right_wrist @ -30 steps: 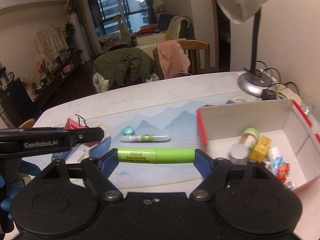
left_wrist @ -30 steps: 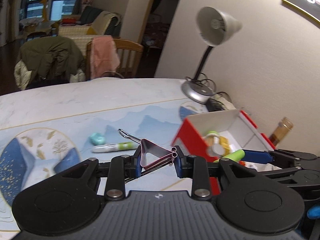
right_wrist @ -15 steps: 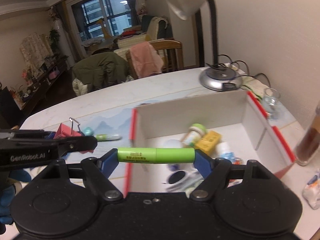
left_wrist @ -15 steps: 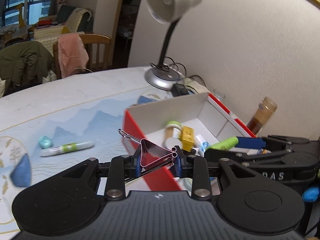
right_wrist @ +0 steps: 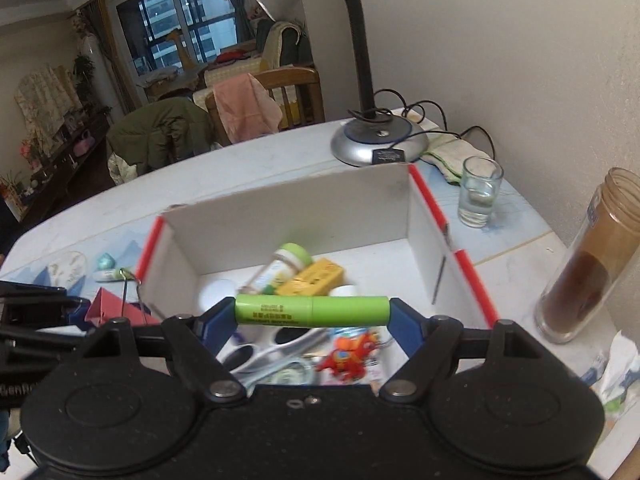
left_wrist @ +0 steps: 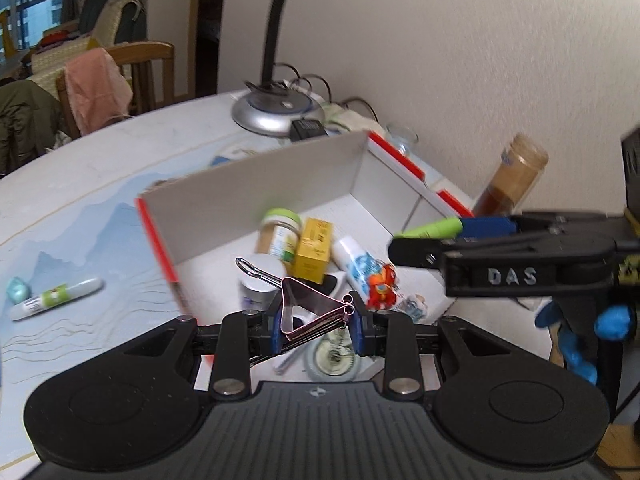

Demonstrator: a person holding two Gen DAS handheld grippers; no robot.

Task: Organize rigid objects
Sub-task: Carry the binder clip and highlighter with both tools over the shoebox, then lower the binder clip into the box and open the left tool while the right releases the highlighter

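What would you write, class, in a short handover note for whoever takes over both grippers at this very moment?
Left gripper: shut on the pink binder clip, held over the box.
Right gripper: shut on the green tube, also over the box.
Done: a small bottle, yellow carton and red toy already lie inside.
Left: release both items into the box; then fetch the white-green pen and teal piece from the table.

A textured white wall [right_wrist: 500, 60] backs the table [right_wrist: 260, 160]. A wooden chair [right_wrist: 296, 84] carries a pink cloth [right_wrist: 244, 108]; the dark window [right_wrist: 180, 28] suggests night, perhaps.
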